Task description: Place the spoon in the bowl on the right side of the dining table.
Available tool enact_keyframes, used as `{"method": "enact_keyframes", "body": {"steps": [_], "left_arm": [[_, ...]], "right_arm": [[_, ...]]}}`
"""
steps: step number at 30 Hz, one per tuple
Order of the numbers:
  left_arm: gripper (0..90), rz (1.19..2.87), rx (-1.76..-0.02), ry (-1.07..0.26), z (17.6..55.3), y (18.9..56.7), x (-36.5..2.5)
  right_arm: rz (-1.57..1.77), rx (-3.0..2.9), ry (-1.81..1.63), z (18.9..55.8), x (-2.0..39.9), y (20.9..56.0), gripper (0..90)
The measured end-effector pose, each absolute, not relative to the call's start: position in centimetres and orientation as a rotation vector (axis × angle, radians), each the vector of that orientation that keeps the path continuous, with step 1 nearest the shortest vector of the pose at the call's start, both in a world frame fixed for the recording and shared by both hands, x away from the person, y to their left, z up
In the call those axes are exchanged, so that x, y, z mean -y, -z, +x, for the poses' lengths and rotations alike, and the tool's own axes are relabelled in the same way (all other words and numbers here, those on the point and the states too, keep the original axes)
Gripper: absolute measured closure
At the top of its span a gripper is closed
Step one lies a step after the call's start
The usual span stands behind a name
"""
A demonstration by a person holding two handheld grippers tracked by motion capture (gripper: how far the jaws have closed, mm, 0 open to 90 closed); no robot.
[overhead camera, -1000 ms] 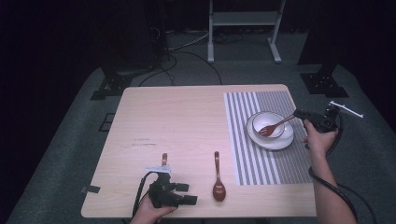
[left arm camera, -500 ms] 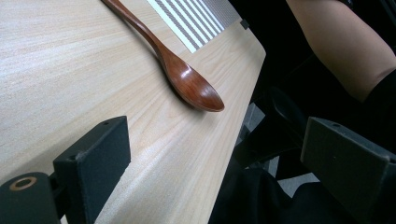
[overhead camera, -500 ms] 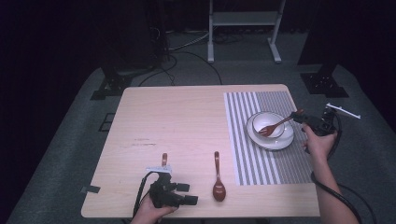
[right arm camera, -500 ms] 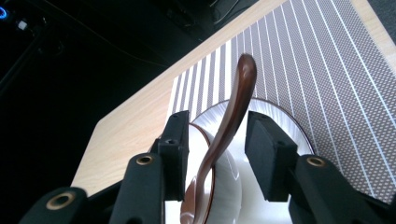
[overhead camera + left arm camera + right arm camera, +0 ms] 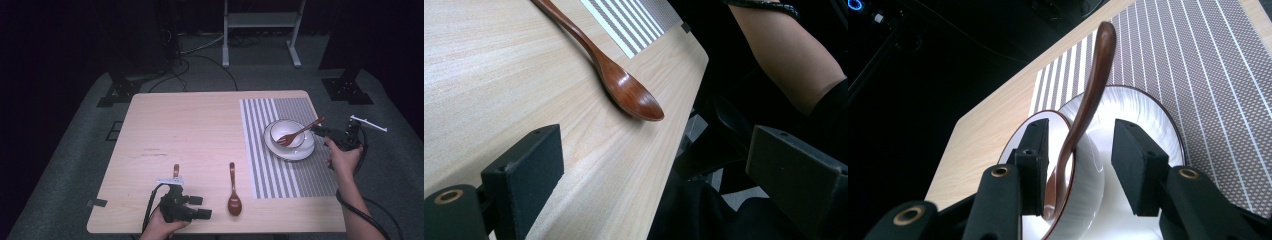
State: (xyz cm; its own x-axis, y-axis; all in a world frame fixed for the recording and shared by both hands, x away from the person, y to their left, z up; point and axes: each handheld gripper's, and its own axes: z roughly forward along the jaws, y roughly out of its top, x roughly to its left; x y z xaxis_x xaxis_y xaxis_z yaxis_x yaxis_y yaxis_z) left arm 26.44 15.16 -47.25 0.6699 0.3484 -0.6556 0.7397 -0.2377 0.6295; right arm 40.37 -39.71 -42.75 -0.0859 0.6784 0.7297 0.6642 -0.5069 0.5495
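Note:
A wooden fork (image 5: pixel 300 132) lies in a white bowl (image 5: pixel 287 131) on a white plate (image 5: pixel 305 151), its handle slanting out to the right. My right gripper (image 5: pixel 322 131) is at that handle's end. In the right gripper view the fork handle (image 5: pixel 1090 95) runs up between the jaws of the right gripper (image 5: pixel 1083 150), which have just been opening; the pads stand off it. A wooden spoon (image 5: pixel 233 192) lies near the front edge. My left gripper (image 5: pixel 201 208) rests open beside it, and the spoon (image 5: pixel 624 87) lies ahead of its wide jaws (image 5: pixel 659 165).
The bowl and plate stand on a striped placemat (image 5: pixel 280 175) covering the right of the wooden table (image 5: pixel 190 130). A short wooden handle (image 5: pixel 176 170) pokes out behind the left gripper. A stand (image 5: pixel 260 30) and cables sit on the floor beyond the table.
The right gripper's jaws have spread apart off the fork handle, and the fork stays propped in the bowl. The left gripper has not moved.

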Motion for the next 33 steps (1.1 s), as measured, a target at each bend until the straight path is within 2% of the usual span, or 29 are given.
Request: {"method": "enact_keyframes", "body": {"steps": [33], "left_arm": [[7.0,1.847,-0.858,0.467,26.2,47.2,-15.2]], "right_arm": [[2.053,-1.720,-1.766,35.6,38.6,43.6,55.9]]}}
